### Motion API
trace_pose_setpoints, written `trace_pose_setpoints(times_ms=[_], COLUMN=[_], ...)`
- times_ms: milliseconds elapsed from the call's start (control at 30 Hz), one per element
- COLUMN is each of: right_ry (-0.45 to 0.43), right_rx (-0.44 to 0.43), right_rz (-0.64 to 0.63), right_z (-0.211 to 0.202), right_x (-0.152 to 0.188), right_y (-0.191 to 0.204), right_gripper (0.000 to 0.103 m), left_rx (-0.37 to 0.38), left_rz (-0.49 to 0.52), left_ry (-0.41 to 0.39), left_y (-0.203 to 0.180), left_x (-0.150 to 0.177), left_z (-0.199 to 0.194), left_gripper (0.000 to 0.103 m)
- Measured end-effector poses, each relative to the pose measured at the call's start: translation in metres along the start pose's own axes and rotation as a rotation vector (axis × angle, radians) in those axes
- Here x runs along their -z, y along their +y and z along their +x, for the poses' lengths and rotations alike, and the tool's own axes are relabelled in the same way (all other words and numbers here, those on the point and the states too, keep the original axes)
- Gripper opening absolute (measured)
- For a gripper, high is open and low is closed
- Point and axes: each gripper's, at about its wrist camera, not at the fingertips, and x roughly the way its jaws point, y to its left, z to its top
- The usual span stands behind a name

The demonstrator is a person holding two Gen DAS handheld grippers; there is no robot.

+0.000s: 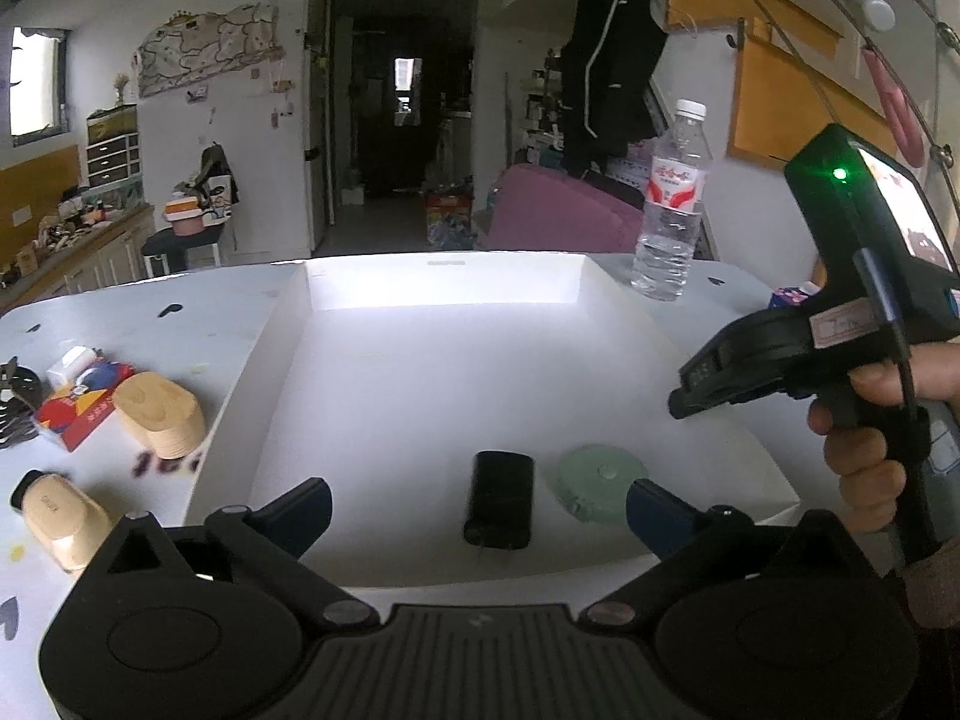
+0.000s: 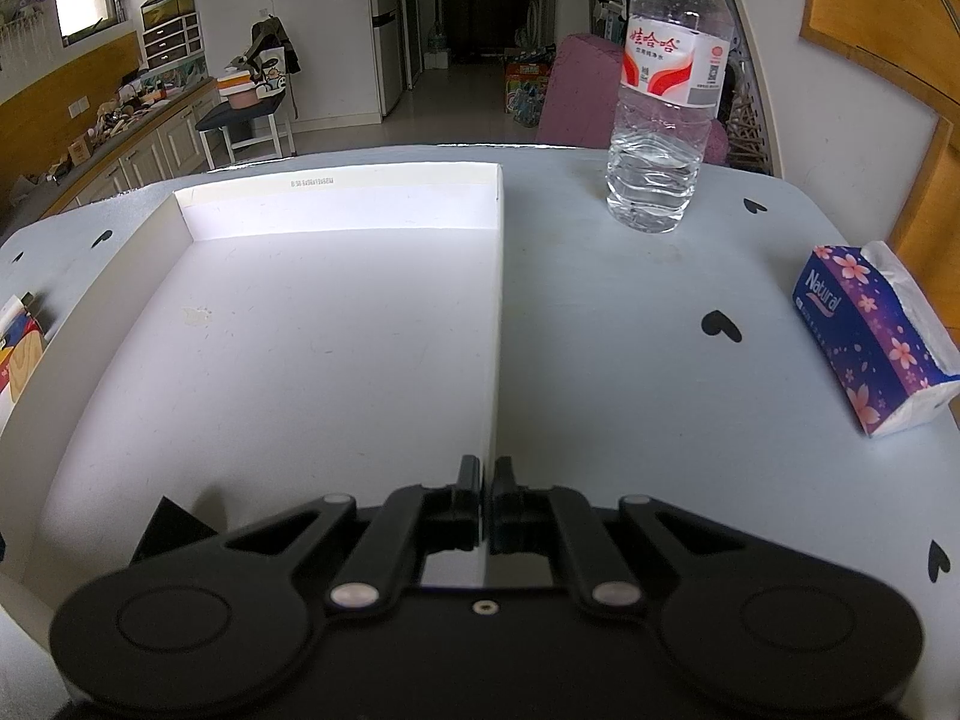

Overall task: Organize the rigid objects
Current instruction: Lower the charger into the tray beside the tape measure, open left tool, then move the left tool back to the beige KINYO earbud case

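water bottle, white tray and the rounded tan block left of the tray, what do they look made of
Water bottle: clear thin plastic, glossy, ribbed, see-through. White tray: probably matte cardboard, given its thin folded walls. Rounded tan block: looks like pale unvarnished wood with faint grain.

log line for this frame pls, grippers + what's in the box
left gripper: open, empty | right gripper: shut on box wall | in white box: black case, green round case

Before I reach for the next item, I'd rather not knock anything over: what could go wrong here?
1. The right gripper is shut on the tray wall; pulling could drag the tray and shift the black case and green disc.
2. The upright bottle stands close to the tray and could topple.
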Motion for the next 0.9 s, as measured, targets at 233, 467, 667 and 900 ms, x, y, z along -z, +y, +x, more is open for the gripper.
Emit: trace_pose_setpoints(times_ms=[233, 467, 667, 900], right_ry=[0.000, 0.000, 0.000, -0.001], right_rx=[0.000, 0.002, 0.002, 0.002], right_rz=[0.000, -0.003, -0.004, -0.005], right_z=[0.000, 0.000, 0.000, -0.001], right_x=[0.000, 0.000, 0.000, -0.001], right_y=[0.000, 0.000, 0.000, 0.000], right_gripper=[0.004, 0.005, 0.005, 0.005], left_rx=[-0.038, -0.095, -0.144, -0.187], left_rz=[-0.013, -0.053, -0.051, -0.063], left_ry=[-0.019, -0.077, -0.129, -0.187], left_y=[0.018, 0.053, 0.085, 0.124], left_x=[0.004, 0.004, 0.009, 0.021], left_z=[-0.010, -0.025, -0.039, -0.052], left_gripper=[0.103, 0.103, 0.103, 0.103])
